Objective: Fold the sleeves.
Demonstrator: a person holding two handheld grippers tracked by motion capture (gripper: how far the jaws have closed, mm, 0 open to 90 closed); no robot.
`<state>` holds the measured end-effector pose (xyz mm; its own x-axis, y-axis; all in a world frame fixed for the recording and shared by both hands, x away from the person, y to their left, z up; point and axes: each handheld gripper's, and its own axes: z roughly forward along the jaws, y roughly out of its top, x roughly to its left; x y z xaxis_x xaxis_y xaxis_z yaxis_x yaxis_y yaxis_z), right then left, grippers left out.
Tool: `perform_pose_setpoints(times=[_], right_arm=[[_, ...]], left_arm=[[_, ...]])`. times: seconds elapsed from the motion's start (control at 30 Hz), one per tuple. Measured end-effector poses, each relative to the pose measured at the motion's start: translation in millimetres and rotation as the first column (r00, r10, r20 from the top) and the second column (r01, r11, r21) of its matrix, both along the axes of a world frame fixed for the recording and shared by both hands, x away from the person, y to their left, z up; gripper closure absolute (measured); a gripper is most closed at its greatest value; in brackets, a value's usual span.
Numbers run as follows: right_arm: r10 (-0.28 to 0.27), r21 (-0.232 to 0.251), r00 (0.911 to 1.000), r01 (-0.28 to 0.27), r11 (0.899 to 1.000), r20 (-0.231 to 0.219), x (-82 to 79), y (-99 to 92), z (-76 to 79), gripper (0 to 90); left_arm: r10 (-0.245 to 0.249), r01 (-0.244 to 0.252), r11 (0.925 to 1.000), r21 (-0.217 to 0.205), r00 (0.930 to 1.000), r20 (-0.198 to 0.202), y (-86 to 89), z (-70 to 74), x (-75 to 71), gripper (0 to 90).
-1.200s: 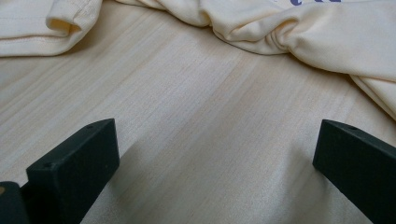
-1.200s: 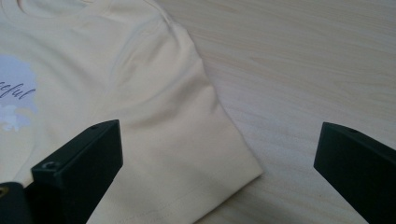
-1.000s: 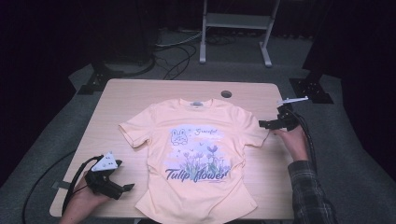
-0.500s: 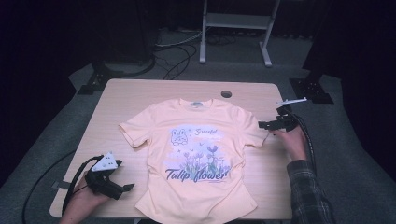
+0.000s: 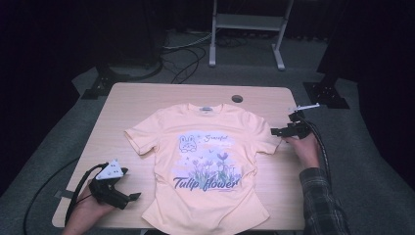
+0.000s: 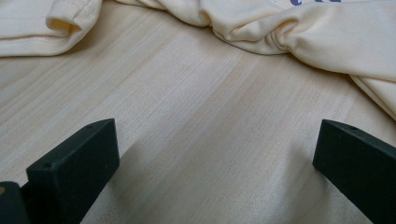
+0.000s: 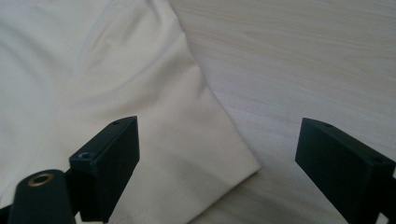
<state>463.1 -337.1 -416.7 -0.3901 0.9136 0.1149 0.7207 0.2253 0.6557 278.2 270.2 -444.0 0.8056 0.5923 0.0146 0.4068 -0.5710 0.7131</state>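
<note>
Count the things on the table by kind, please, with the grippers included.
T-shirt: 1
Grippers: 2, left gripper and right gripper
Total: 3

R gripper (image 7: 217, 172) jaws closing but wide apart over sleeve (image 7: 187, 140) hem, prob. not touching; table (image 7: 303, 60) beyond.

the right claw (image 5: 277, 131), at three o'clock on the tabletop (image 5: 147, 103), has just been narrowing its jaws a little; they stand apart with the t-shirt (image 5: 205, 166) sleeve hem (image 7: 210, 186) lying between them, not pinched.
</note>
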Motion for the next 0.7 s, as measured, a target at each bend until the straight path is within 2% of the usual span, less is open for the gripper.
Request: perform_pose_setpoints(times=[0.3,0.5,0.6,0.7], right_arm=[[-0.026,0.002,0.9996,0.026,1.000,-0.011,-0.1,-4.1,1.5,27.0],[-0.045,0.057,0.9983,0.047,0.997,-0.038,0.6,-10.1,0.9,36.7],[-0.044,0.064,0.9981,0.047,0.997,-0.044,0.5,-11.2,1.0,41.9],[-0.049,0.051,0.9973,0.052,0.997,-0.055,0.7,-10.7,0.6,45.1]], left_arm=[[0.000,0.000,1.0000,0.000,1.0000,0.000,0.0,0.0,0.0,0.0],[0.000,0.000,1.0000,0.000,1.0000,0.000,0.0,0.0,0.0,0.0],[0.000,0.000,1.0000,0.000,1.0000,0.000,0.0,0.0,0.0,0.0],[0.000,0.000,1.0000,0.000,1.0000,0.000,0.0,0.0,0.0,0.0]])
